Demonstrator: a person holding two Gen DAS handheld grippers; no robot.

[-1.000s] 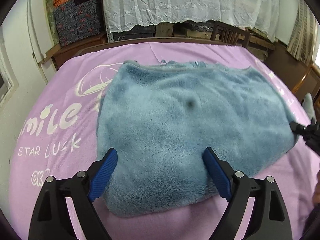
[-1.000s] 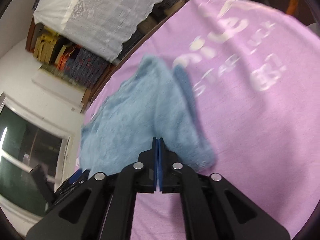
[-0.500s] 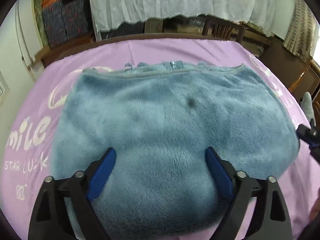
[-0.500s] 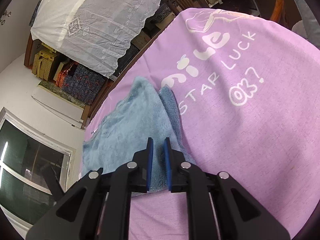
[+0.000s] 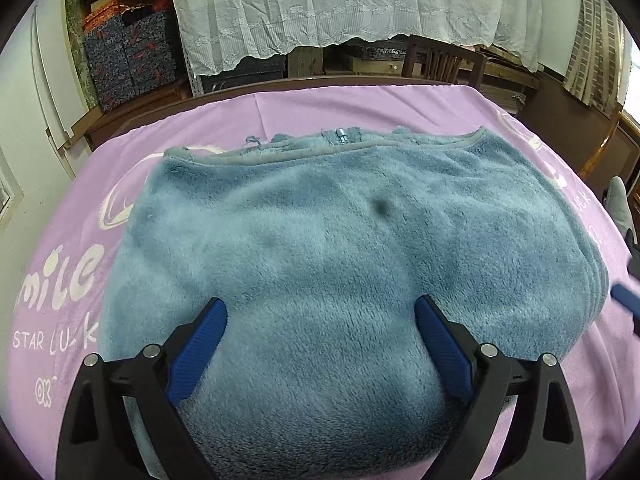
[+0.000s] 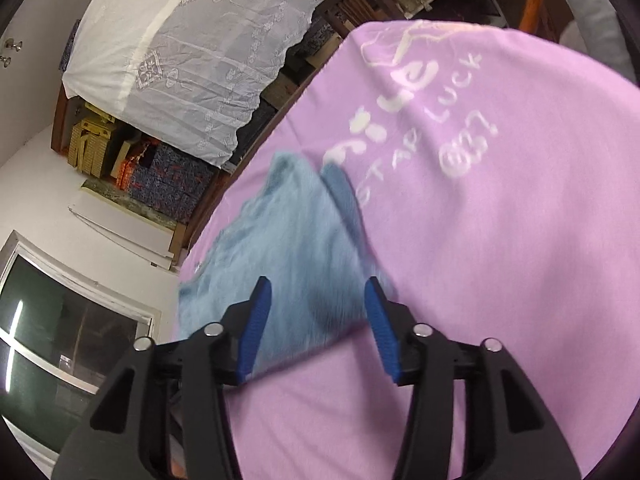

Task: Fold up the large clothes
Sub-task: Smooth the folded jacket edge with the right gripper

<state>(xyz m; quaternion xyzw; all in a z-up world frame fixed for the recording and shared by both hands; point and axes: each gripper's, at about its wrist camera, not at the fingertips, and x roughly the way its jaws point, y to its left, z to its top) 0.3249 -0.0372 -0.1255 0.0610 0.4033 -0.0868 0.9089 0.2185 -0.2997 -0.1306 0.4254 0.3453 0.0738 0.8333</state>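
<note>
A fluffy blue fleece garment (image 5: 340,264) lies folded on the purple cloth (image 5: 320,112), its grey hem and zipper at the far edge. My left gripper (image 5: 320,328) is open right over the near part of the fleece, nothing between its blue pads. In the right wrist view the same garment (image 6: 288,232) shows blurred, lying flat. There my right gripper (image 6: 318,304) is open at the garment's near corner, holding nothing. One blue fingertip (image 5: 626,300) of the right gripper shows at the right edge of the left wrist view.
The purple cloth (image 6: 500,260) carries white lettering and covers a wooden table. A white lace curtain (image 5: 352,4), patterned boxes (image 5: 128,56) and a wooden chair (image 5: 444,60) stand behind. A window (image 6: 60,340) is at the left in the right wrist view.
My right gripper was shut on the garment's edge, then opened and let it go. The left gripper stayed open and shifted over the fleece, first right, then slightly back left.
</note>
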